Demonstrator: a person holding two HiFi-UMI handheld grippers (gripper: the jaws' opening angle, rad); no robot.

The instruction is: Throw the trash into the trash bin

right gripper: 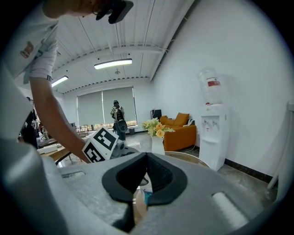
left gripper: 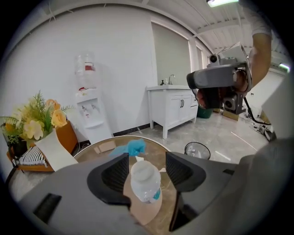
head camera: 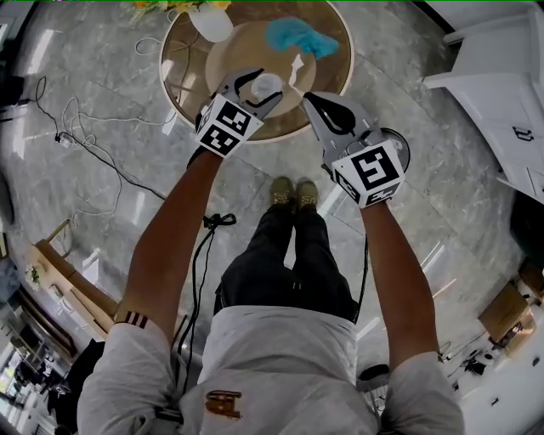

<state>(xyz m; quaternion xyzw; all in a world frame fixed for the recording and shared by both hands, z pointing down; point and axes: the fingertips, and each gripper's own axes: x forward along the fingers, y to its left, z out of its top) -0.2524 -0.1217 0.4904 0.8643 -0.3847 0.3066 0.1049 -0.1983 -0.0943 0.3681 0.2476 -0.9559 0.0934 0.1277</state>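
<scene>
While left gripper fingers gape around the bottle, right gripper fingers are clenched.

- Bottle stands on the round table, upper centre.
- Cloth lies behind it, vase at upper left.
- Trash bin stands right of the table.

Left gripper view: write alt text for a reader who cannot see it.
The left tongs stand open around a clear plastic bottle upright on a round table, with a trash bin on the floor beyond. A crumpled blue thing lies behind it.
</scene>
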